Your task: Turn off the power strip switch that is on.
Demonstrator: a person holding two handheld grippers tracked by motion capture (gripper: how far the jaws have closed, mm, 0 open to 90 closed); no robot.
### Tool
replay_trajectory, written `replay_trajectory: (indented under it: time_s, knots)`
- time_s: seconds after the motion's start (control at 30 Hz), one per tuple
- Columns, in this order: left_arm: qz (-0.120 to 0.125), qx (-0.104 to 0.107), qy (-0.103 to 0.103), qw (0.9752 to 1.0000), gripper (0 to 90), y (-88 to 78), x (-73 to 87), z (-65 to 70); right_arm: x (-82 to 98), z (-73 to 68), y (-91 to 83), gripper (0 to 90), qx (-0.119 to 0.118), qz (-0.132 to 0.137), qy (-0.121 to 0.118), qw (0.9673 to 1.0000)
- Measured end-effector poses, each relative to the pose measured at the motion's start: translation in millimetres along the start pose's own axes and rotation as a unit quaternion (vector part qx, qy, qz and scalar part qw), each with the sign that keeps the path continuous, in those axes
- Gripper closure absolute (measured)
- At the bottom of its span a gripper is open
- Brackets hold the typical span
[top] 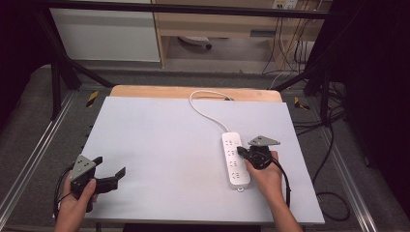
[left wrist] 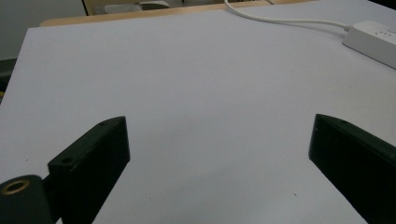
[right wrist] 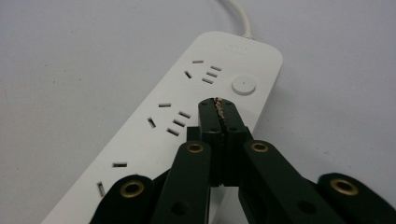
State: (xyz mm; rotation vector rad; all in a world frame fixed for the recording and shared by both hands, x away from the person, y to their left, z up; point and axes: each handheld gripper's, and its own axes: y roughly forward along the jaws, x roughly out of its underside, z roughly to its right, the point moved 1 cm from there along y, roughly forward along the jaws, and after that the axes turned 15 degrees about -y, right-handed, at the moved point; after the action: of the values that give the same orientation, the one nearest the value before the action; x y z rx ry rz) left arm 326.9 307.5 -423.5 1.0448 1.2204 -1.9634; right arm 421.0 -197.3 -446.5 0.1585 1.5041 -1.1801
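Note:
A white power strip (top: 231,163) lies on the right half of the pale table (top: 159,145), its white cable (top: 203,108) curving off to the far edge. My right gripper (top: 240,153) is shut, its jaws pressed together with nothing between them. In the right gripper view its tips (right wrist: 217,105) sit over the power strip (right wrist: 187,88), just short of the round button (right wrist: 243,86); I cannot tell whether they touch. My left gripper (top: 110,166) is held wide open at the near left, low over bare table (left wrist: 219,126). The strip's end (left wrist: 373,42) shows at the upper right of that view.
A wooden board edge (top: 145,91) runs behind the table top. Black frame posts (top: 58,82) stand at the left and right. Dark cables (top: 329,145) lie on the floor to the right. A person's hands hold both grippers at the near edge.

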Motion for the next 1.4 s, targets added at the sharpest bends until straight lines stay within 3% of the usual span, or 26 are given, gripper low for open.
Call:
replay_trajectory:
  time_s: [1.03, 1.2, 1.4]
  knots:
    - [-0.001, -0.003, 0.003, 1.0000, 5.1, 0.3, 0.3, 0.1, -1.1, 0.8, -0.2, 90.0, -0.003, -0.003, -0.005, 1.0000]
    - [-0.002, -0.004, 0.004, 1.0000, 5.2, 0.8, 0.1, -1.0, -0.7, 5.5, -2.9, 90.0, -0.010, 0.006, 0.009, 0.9999]
    - [0.001, -0.003, 0.002, 1.0000, 5.1, 0.4, -0.1, -0.4, -1.1, 4.7, -4.4, 90.0, -0.004, 0.006, 0.013, 0.9999]
